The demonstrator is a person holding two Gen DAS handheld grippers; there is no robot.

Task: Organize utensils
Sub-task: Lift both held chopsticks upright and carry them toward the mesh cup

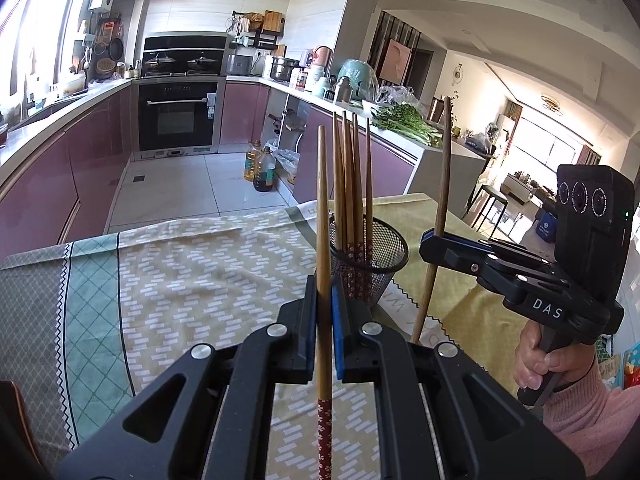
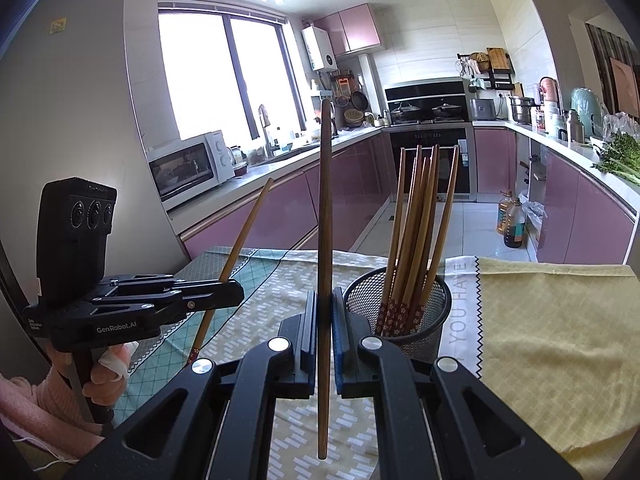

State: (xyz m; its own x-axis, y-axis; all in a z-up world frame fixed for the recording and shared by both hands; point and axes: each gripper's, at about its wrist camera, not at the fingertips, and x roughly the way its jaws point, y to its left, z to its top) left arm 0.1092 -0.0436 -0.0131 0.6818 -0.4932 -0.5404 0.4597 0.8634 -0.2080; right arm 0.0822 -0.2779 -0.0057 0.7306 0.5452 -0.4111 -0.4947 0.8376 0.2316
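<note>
While each hand-held gripper is clamped tight on a single chopstick, we have two sticks to feed into the mesh holder (image 1: 368, 258), which stands on the cloth-covered bench (image 1: 192, 264) with a bundle of chopsticks (image 1: 352, 184) already upright in it. The left hand-held gripper (image 1: 324, 320) pinches a pale chopstick (image 1: 323, 216) with a red patterned end pointing down; the right hand-held gripper (image 2: 324, 336) pinches a darker chopstick (image 2: 325, 216), also near vertical. Both sticks hang above the cloth, beside the holder and not yet over its mouth.

To do this well, we judge it best to go one at a time: bring a stick's lower tip over a gap in the rim, away from the leaning bundle, lower it until the tip is well inside, then let go. Releasing early risks a bounce off the rim, and pushing against the bundle could tip the light holder.
</note>
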